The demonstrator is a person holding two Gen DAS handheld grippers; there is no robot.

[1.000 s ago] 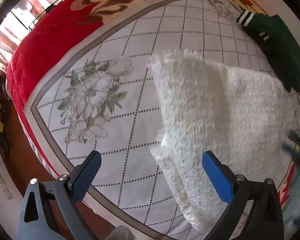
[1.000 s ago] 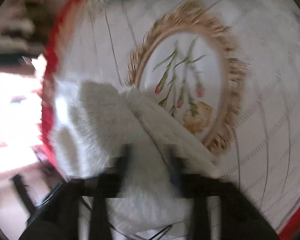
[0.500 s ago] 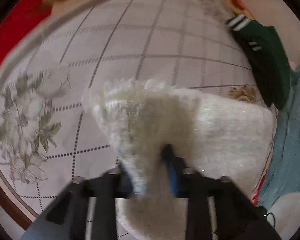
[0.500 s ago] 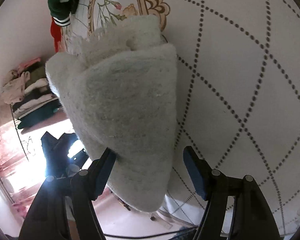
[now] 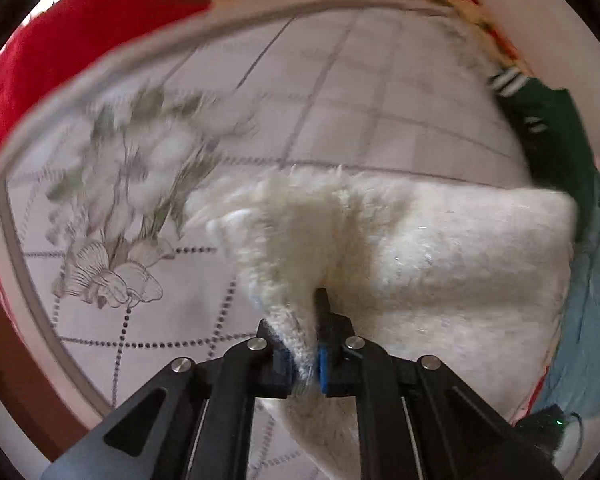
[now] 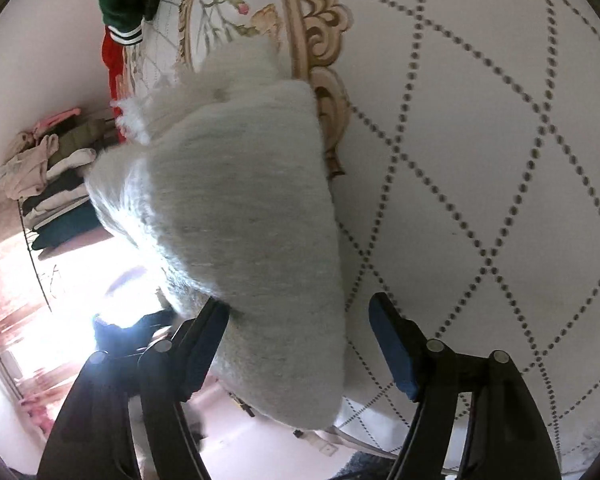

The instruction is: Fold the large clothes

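Note:
A fluffy white garment (image 5: 440,248) lies folded on the white quilted bedspread (image 5: 360,100). My left gripper (image 5: 304,344) is shut on its near corner, which bunches up between the blue pads. In the right wrist view the same white garment (image 6: 252,208) hangs as a thick fold between the spread fingers of my right gripper (image 6: 300,332). That gripper is open, with its blue pads apart on either side of the fold.
A dark green garment with white stripes (image 5: 552,128) and a teal cloth (image 5: 592,300) lie at the bed's right side. The bedspread has a red border (image 5: 60,40). A stack of folded clothes (image 6: 56,188) sits beyond the bed edge.
My left gripper went from open to shut on the white garment's corner and has lifted it slightly. My right gripper opened and released the garment, then stayed open around the fold.

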